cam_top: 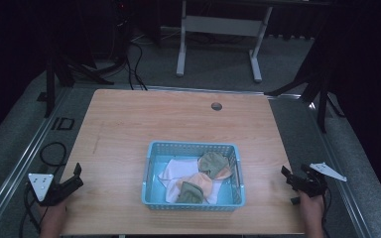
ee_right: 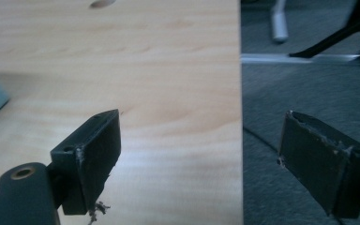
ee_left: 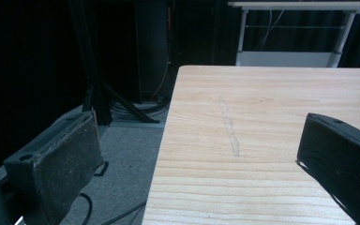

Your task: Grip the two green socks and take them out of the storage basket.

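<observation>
Both grippers' jaws agape at table (cam_top: 129,124) edges.

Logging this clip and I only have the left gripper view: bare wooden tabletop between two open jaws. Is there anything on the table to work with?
Observer: Yes, a light blue plastic mesh basket sits near the table's front edge, midway between the two grippers.
Operator: Anything in it?
Observer: Crumpled cloths: a white cloth, an orange one and two olive green ones.
Operator: Where is the right gripper?
Observer: The right gripper is at the table's right edge, jaws open, holding nothing.
Operator: Does my left gripper touch the basket?
Observer: No, the left gripper is at the left edge, well apart from it.
</observation>
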